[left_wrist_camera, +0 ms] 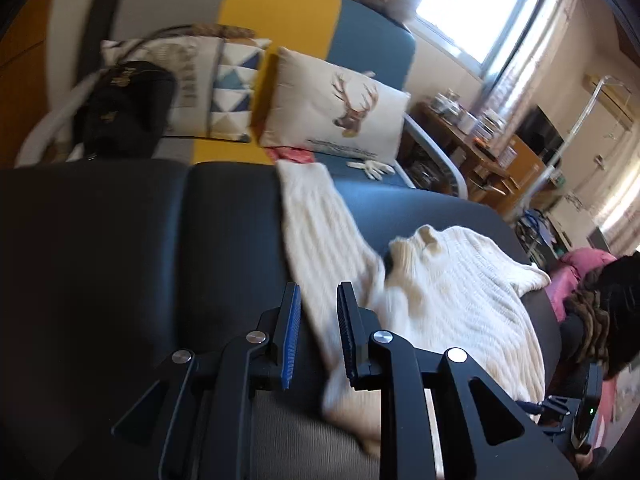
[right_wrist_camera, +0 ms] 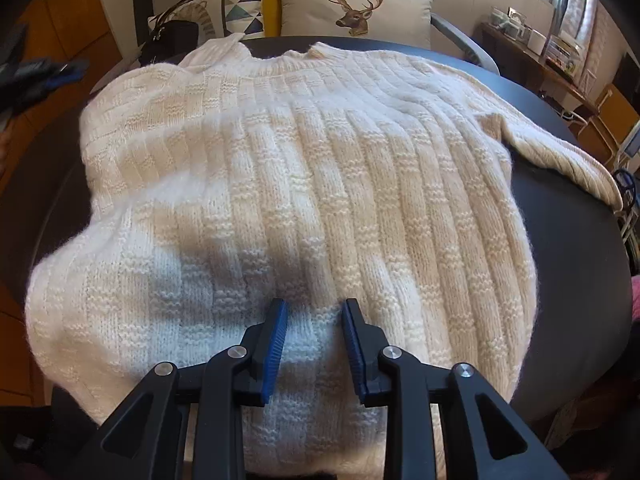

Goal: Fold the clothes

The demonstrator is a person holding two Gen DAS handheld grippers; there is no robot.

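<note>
The dark worktop [right_wrist_camera: 580, 240] carries a cream knit sweater [right_wrist_camera: 304, 184] spread flat, neck toward the sofa cushions [right_wrist_camera: 356, 8], one sleeve [left_wrist_camera: 316, 232] stretched out sideways. Folding looks barely begun. The right tool [right_wrist_camera: 314, 344] hovers released over the hem; the left tool [left_wrist_camera: 318, 332], jaws apart and empty, sits by that sleeve, which probably needs pinching and carrying across the body next.

My left-wrist view was motion-blurred, smearing the sweater [left_wrist_camera: 460, 280] sleeve [left_wrist_camera: 320, 232]. The hem ran behind the right gripper [right_wrist_camera: 314, 312]. Desk clutter [left_wrist_camera: 472, 120] was too small to tell.
</note>
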